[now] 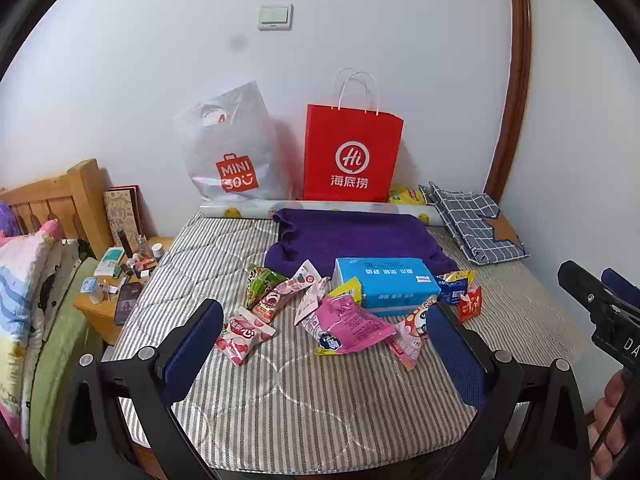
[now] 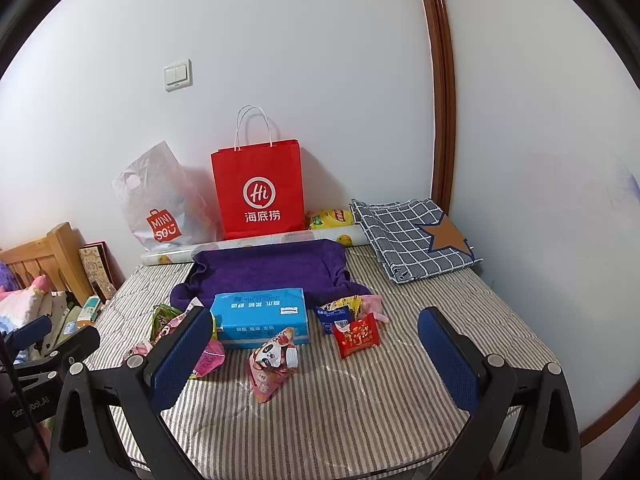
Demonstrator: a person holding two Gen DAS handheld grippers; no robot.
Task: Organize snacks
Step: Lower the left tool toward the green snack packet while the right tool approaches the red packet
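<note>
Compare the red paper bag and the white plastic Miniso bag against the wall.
The red paper bag stands stiff and upright; the white plastic Miniso bag slumps and leans. The red paper bag has white twisted-cord handles standing up; the white plastic Miniso bag has a punched handle hole. The paper bag is solid red with a white logo; the plastic one is white with a red logo. Both rest against the wall behind the bed.

purple towel point(image 1: 352, 236), checked cloth point(image 2: 412, 236), light switch point(image 1: 275, 17)

Colourful snack packets point(image 1: 320, 312) lie scattered around a blue box point(image 1: 386, 284).
</note>
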